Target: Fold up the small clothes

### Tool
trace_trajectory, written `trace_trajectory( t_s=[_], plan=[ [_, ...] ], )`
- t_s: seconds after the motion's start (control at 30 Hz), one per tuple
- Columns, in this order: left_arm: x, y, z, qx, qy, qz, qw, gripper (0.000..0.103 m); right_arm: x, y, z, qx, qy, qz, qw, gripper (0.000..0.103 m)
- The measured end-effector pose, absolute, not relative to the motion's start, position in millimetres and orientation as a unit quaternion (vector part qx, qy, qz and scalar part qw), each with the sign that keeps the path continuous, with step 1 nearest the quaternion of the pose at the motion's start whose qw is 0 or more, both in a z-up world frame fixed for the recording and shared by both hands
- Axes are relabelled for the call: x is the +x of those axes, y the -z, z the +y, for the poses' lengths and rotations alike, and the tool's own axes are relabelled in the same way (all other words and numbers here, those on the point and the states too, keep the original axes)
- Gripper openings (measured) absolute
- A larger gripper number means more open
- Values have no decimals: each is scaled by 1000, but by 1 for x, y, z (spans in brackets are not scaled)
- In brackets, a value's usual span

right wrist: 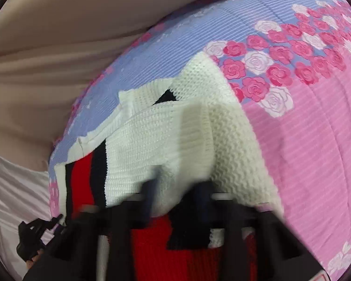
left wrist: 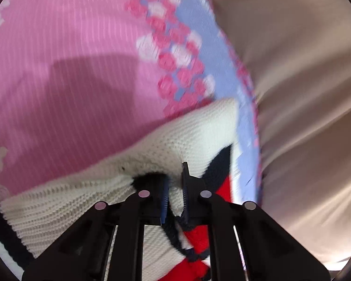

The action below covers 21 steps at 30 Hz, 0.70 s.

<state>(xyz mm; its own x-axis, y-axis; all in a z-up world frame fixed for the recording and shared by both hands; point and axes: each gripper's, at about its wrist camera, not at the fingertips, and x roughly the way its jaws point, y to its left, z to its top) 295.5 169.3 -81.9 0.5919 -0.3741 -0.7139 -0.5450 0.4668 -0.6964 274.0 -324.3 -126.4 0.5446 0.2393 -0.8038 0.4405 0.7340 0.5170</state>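
Observation:
A small white knit sweater [left wrist: 175,135] with red and dark navy stripes lies crumpled on a pink and blue rose-print bedspread [left wrist: 70,70]. My left gripper [left wrist: 175,187] is shut on a bunched fold of the white knit, with the cloth pinched between its blue pads. In the right wrist view the same sweater [right wrist: 166,135] drapes up over my right gripper [right wrist: 177,196]. That gripper is blurred, its fingers are close together and white knit is caught between them. Red and navy panels hang below both grippers.
The bedspread [right wrist: 316,140] spreads wide to the right in the right wrist view. Beige draped cloth [left wrist: 292,70] borders the bed's blue edge [right wrist: 152,53]. A black piece of gear [right wrist: 35,234] shows at the lower left of the right wrist view.

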Motion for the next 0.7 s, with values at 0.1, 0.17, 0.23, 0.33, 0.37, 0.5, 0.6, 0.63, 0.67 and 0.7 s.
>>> trace_trajectory(
  t_s=[0.1,0.17,0.23,0.33,0.37,0.5,0.6,0.63,0.67,0.7],
  plan=[
    [285,53,183,-504,-67,398,764,9,269,65,-315,363,-13,394,844,7],
    [284,55,189,-488,-84,394,774,9,255,21,-309,354,-64,328,873,7],
    [289,77,191,-471,-102,423,768,9,255,27,-308,325,-49,340,881,6],
    [287,109,188,-466,-117,454,751,8,273,113,-313,281,22,476,833,6],
    [289,106,186,-460,-117,452,755,8,270,134,-315,292,32,503,813,6],
    [292,106,186,-444,-115,456,762,8,250,104,-319,344,3,428,835,6],
    [294,107,182,-432,-117,461,766,9,259,123,-322,307,25,462,832,6],
    [296,106,181,-428,-119,462,768,9,264,140,-322,293,37,494,818,4],
    [297,106,180,-422,-119,464,770,9,261,138,-325,306,34,483,820,5],
    [297,106,181,-418,-115,465,771,10,260,131,-325,312,31,482,818,6]
  ],
)
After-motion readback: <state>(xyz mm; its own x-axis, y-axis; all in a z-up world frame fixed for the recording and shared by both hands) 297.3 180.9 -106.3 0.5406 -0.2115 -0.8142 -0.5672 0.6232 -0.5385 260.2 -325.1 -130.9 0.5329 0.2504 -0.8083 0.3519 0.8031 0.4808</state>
